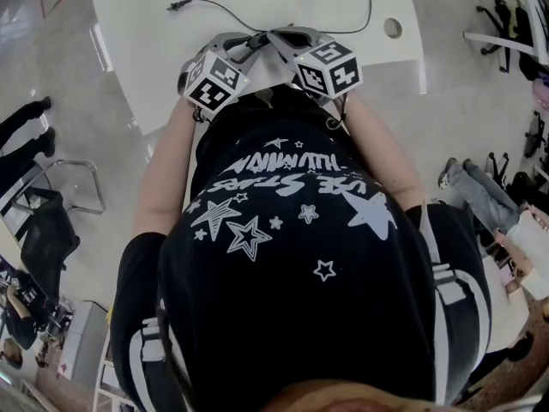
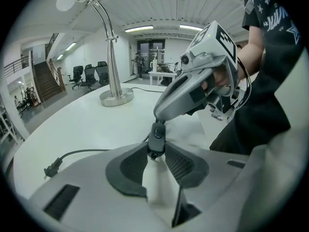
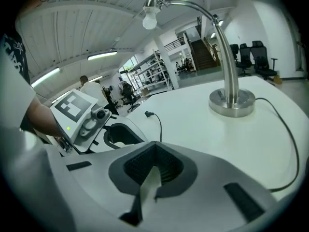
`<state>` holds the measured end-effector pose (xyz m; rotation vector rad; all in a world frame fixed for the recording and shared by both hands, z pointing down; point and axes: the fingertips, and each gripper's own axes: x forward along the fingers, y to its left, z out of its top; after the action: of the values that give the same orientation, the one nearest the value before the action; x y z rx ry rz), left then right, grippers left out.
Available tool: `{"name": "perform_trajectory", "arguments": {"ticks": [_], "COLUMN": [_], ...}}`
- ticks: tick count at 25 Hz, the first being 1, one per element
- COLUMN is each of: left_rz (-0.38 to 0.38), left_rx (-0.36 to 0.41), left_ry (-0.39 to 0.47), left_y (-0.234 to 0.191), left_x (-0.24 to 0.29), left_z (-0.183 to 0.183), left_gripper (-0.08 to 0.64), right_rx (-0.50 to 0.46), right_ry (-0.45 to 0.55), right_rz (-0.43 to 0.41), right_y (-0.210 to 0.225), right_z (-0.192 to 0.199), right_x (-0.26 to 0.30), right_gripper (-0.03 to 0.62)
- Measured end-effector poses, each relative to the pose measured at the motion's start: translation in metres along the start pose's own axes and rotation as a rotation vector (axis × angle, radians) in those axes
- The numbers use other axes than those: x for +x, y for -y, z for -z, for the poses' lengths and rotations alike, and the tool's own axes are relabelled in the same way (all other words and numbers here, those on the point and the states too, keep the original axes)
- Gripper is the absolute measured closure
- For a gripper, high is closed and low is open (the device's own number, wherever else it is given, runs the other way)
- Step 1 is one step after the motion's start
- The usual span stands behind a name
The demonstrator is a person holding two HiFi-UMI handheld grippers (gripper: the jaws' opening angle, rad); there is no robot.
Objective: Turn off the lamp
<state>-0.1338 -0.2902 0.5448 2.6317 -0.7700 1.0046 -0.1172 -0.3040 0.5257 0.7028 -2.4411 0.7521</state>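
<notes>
The silver gooseneck lamp (image 2: pixel 115 57) stands on the white table (image 2: pixel 87 124), its bulb (image 3: pixel 149 18) hanging from the curved neck; I cannot tell whether it glows. Its black cord (image 1: pixel 232 11) carries a small black inline switch (image 2: pixel 156 135). My left gripper (image 2: pixel 155 148) is shut on that switch, one pad tip on each side. My right gripper (image 2: pixel 162 118) comes in from above with its jaws shut, and its tip rests on the switch's top. In the right gripper view the right gripper (image 3: pixel 154 148) shows pads meeting at the tips, with the left gripper (image 3: pixel 126 129) close by at the left.
The cord's plug (image 2: pixel 52 168) lies loose on the table to the left. The lamp base (image 3: pixel 231 102) stands farther back, with cord (image 3: pixel 286 144) trailing from it. The table has a round cable hole (image 1: pixel 392 27). Office chairs (image 2: pixel 89 74) and people stand in the room behind.
</notes>
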Motion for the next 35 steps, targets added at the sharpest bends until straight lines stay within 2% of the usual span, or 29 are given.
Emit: {"name": "perform_trajectory", "arguments": {"ticks": [5,13,19,22,35], "left_rz": [0.016,0.041,0.043,0.04,0.046], "left_rx": [-0.015,-0.013,-0.011,-0.007,-0.004], "left_ry": [0.012,0.01,0.0,-0.002,0.001], "left_y": [-0.001,-0.002,-0.002,-0.003,-0.004], "left_x": [0.0,0.002,0.002,0.001,0.003], "left_z": [-0.002,-0.002,-0.002,-0.002,-0.002], "left_gripper": [0.433,0.433,0.433,0.433,0.431], "right_rx": [-0.022,-0.027,0.023,-0.008,0.009], "right_ry": [-0.057,-0.085,-0.133,-0.15,-0.125], "right_rz": [-0.003,0.017,0.02,0.032,0.041], "right_y": [-0.004,-0.001,0.001,0.002,0.004], "right_z": [0.009,0.011,0.013,0.013,0.013], "right_x": [0.009,0.011,0.013,0.015,0.014], "right_gripper": [0.588,0.588,0.588,0.588,0.588]}}
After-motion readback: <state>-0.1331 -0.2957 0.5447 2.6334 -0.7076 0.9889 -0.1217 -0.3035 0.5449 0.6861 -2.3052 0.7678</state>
